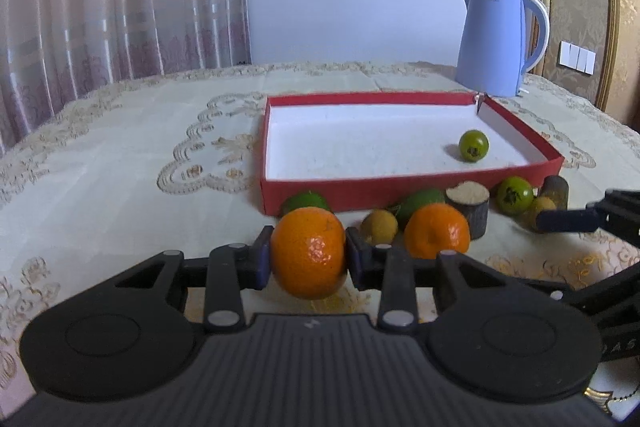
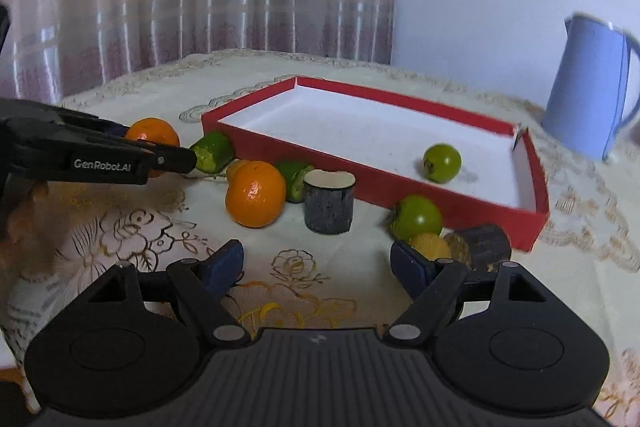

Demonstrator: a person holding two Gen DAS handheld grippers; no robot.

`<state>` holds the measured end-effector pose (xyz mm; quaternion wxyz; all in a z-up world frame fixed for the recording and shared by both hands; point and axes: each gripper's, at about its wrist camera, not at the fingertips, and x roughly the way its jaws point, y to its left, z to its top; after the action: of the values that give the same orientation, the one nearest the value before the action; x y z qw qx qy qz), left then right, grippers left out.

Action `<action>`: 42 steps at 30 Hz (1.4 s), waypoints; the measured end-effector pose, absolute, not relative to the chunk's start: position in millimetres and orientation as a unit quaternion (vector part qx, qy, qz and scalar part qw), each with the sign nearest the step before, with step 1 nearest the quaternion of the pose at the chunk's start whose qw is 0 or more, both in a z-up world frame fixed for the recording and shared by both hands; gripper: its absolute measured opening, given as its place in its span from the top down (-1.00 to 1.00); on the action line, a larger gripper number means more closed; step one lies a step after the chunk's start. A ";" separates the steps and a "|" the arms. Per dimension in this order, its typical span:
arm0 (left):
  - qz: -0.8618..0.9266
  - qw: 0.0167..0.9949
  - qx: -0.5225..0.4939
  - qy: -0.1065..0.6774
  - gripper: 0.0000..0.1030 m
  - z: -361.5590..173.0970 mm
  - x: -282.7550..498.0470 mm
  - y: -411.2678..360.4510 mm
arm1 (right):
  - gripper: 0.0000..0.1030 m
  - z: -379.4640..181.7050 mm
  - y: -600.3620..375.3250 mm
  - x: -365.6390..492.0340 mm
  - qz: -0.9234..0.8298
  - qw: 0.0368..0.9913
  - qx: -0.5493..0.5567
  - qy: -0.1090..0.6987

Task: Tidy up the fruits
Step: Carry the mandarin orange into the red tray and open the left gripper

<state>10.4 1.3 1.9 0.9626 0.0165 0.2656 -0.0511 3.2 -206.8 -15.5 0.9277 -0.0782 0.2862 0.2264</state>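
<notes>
My left gripper [image 1: 308, 255] is shut on an orange [image 1: 308, 253], held just above the tablecloth in front of the red tray [image 1: 400, 191]. The right wrist view shows that held orange [image 2: 154, 133] at the left. One green fruit [image 1: 473, 145] lies inside the tray near its right wall. My right gripper [image 2: 316, 263] stands open over the cloth with nothing between its pads. Beyond it lie a second orange [image 2: 256, 193], a green fruit [image 2: 418, 217] and a small yellow fruit [image 2: 430, 245] close to its right finger [image 2: 408, 265].
Two green cut pieces [image 2: 212, 151] lie against the tray's front wall. An upright wooden stump [image 2: 329, 203] and one lying on its side [image 2: 480, 243] stand among the fruit. A blue kettle [image 1: 496, 43] stands behind the tray. Curtains hang past the table's far edge.
</notes>
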 end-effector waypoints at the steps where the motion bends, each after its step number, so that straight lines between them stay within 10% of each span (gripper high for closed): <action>1: -0.051 0.963 0.018 0.265 0.36 4.4 12.1 1.2 | -0.57 -14.8 -208.1 5.6 0.225 0.926 -0.068 0.295; 42: -0.052 0.942 0.060 0.326 0.35 -10.6 204.3 -57.4 | -0.71 -23.1 -214.9 7.6 0.202 0.930 -0.030 0.305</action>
<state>204.3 -57.4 -10.6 0.9422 0.0604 0.3256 -0.0522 7.6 -214.9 -23.1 0.9302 -0.0303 0.3048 0.2020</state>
